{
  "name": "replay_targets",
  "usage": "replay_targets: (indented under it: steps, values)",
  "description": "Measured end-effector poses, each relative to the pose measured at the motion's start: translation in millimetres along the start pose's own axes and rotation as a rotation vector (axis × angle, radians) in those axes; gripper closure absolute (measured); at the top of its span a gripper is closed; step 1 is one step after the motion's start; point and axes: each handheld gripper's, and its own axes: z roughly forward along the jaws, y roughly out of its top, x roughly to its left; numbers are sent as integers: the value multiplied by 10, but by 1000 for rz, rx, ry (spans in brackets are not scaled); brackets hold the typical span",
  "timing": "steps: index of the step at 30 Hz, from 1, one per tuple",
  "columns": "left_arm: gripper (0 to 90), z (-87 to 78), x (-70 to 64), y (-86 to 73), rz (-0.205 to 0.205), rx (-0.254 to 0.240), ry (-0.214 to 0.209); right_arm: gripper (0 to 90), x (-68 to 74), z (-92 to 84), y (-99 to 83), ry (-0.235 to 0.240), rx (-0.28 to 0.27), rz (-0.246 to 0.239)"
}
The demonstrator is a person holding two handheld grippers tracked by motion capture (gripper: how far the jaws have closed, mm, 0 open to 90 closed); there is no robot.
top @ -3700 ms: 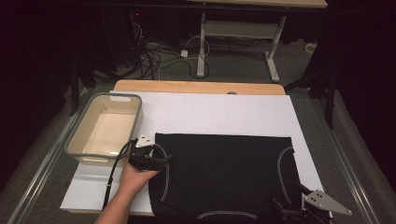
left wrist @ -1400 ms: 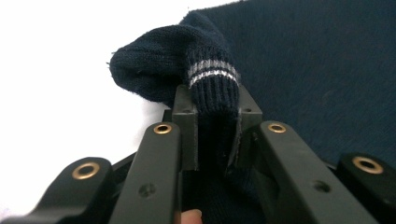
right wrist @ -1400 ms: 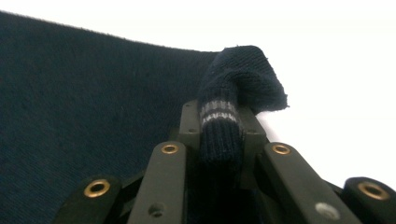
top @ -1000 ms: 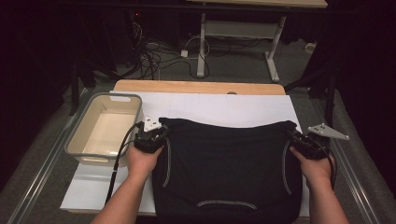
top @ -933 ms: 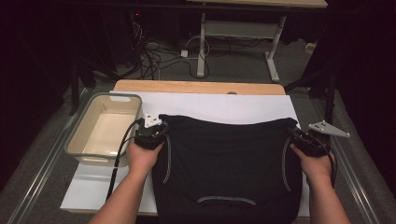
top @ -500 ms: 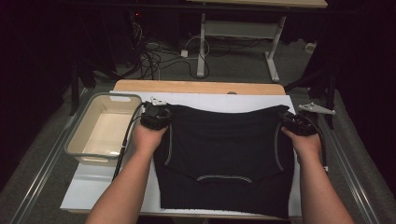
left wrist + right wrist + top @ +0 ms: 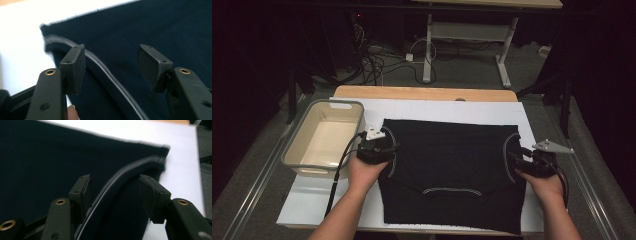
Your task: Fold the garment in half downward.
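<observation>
A black garment (image 7: 452,165) with white stitched armhole seams lies spread flat on the white board (image 7: 452,107). My left gripper (image 7: 388,150) sits low over its left armhole, and my right gripper (image 7: 514,159) sits over the right armhole. In the left gripper view the jaws (image 7: 111,67) stand apart above the dark cloth (image 7: 150,25), with the white seam running between them untouched. In the right gripper view the gripper (image 7: 115,195) is open too, with the curved seam of the cloth (image 7: 37,157) between its pads. Both pairs of jaws have just been opening.
A beige plastic bin (image 7: 292,152), with nothing in it, stands on the left part of the board, close to my left hand. The wooden table edge (image 7: 422,93) runs behind the board. Cables and desk legs lie on the floor beyond.
Both hands pushed the garment's upper corners away from the person, then drew back toward the person and sank. Both grippers went from shut on the cloth to open, and the garment now lies flat.
</observation>
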Motion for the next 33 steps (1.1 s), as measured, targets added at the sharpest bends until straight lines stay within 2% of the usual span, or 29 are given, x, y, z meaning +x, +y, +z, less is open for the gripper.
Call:
replay_targets:
  steps: [2, 5, 11, 13, 15, 18, 22, 24, 30, 33]
  values:
    - [393, -39, -36, -118, 14, 7, -17, 458, 66, -58, -110, 6, 8, -10]
    - [394, -108, -104, -281, 65, 24, -11, 449, 165, -138, -252, 19, 16, -13]
    - [394, -222, -198, -552, 90, 10, -92, 449, 326, -254, -451, 35, 17, -12]
    - [392, -233, -197, -607, 83, 13, -117, 450, 348, -263, -492, 39, 17, 0]
    - [380, -237, -190, -631, 74, 22, -118, 450, 357, -254, -520, 32, 22, -3]
    - [370, -208, -201, -639, 91, 44, -123, 461, 356, -246, -532, 30, 22, 4]
    - [371, -171, -168, -624, 62, 70, -142, 488, 340, -224, -533, 51, 40, 2]
    - [371, -157, -160, -621, 54, 84, -144, 501, 335, -218, -534, 47, 47, 14]
    - [380, -128, -249, -618, 112, 115, -82, 526, 375, -198, -531, 17, 70, -7]
    - [416, -133, -261, -623, 129, 112, -85, 541, 358, -197, -531, 22, 71, 4]
